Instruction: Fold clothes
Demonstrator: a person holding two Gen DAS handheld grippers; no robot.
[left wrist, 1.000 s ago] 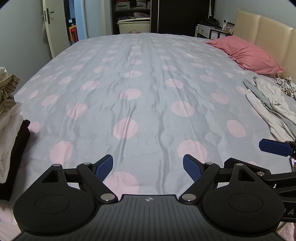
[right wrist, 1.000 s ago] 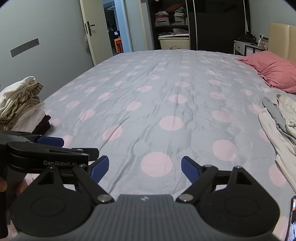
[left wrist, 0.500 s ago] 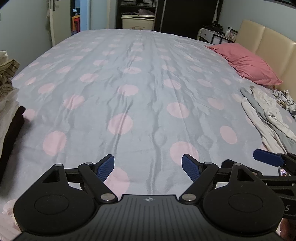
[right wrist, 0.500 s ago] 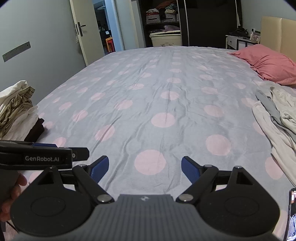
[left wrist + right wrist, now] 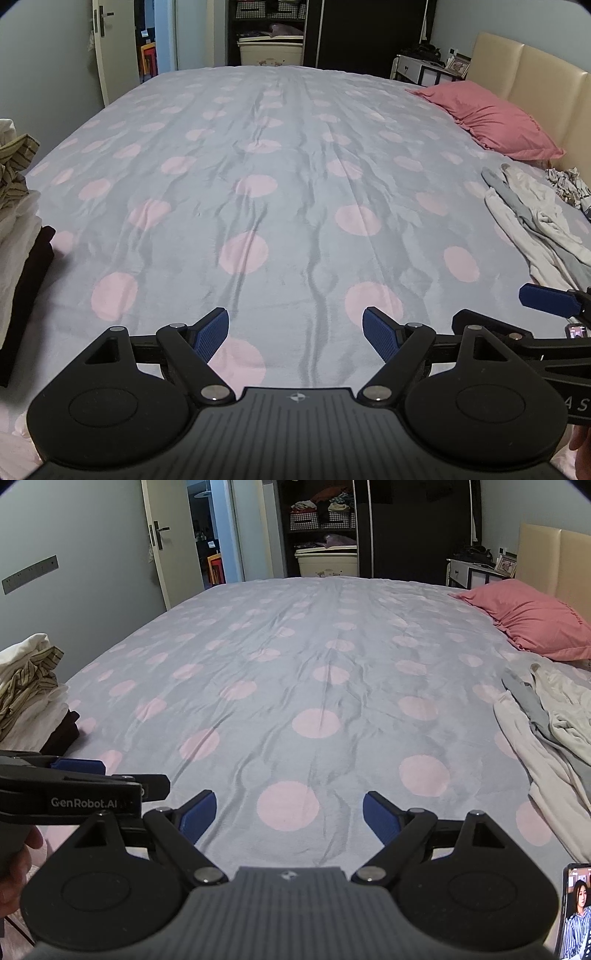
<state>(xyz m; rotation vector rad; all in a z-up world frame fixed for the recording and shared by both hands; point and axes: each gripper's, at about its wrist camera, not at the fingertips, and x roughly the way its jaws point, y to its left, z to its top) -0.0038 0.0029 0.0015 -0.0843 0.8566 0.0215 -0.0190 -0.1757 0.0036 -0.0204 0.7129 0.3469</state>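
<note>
left wrist view: left gripper [image 5: 295, 330] held low over the near edge of the bed [image 5: 295, 177], blue pads spread wide apart w/ nothing between them, only grey sheet w/ pink dots below. right gripper [image 5: 546, 302] shows at the right edge of that view, just beside the left one, one blue pad visible. unfolded clothes [image 5: 535, 221], pale cream and grey pieces in a loose heap, lie on the bed's right side, near the headboard end and well apart from both claws. pink pillow [image 5: 491, 122] sits on the bed beyond that heap, against the beige headboard [image 5: 532, 77]. stack of folded clothes [image 5: 18, 206], striped piece on top, whites under it and a dark one at the bottom, sits at the bed's left corner.

right wrist view: right gripper [image 5: 290, 816] also over the bed's near edge, pads wide apart, empty. left gripper [image 5: 79, 766] seen side-on at left w/ a hand around its grip. unfolded heap [image 5: 554, 716] on the bed's right side, not touched by either claw. phone [image 5: 576, 912] w/ lit screen at the bottom right corner. dark wardrobe [image 5: 406, 528] and open door [image 5: 159, 539] past the bed's far end.
</note>
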